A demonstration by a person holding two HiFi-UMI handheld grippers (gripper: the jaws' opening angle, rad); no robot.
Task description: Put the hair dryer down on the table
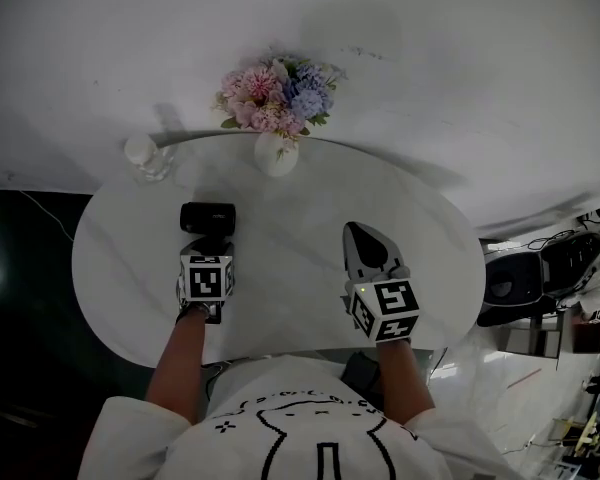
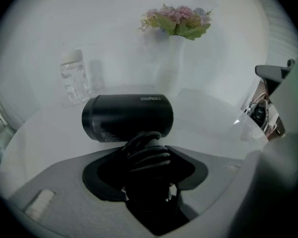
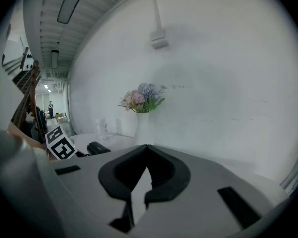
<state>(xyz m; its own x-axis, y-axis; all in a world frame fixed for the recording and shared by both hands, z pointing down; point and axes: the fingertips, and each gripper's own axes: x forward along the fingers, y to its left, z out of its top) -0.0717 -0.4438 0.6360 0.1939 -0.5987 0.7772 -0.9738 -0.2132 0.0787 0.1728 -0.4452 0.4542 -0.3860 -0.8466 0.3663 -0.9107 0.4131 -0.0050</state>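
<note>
The black hair dryer (image 1: 208, 217) lies with its barrel crosswise over the white oval table (image 1: 290, 268), left of centre. My left gripper (image 1: 208, 243) is shut on its handle. In the left gripper view the barrel (image 2: 127, 117) sits just beyond the jaws and the handle with its wound cord (image 2: 146, 155) fills the space between them. Whether the dryer touches the tabletop I cannot tell. My right gripper (image 1: 372, 248) hovers over the table's right half, shut with nothing in it; its tips meet (image 3: 147, 150). The dryer (image 3: 98, 148) also shows small at the left of the right gripper view.
A white vase (image 1: 276, 154) of pink and blue flowers (image 1: 276, 96) stands at the table's far edge, against the wall. A clear glass jar (image 1: 146, 158) stands at the far left. Dark chairs and gear (image 1: 520, 278) sit off the table's right end.
</note>
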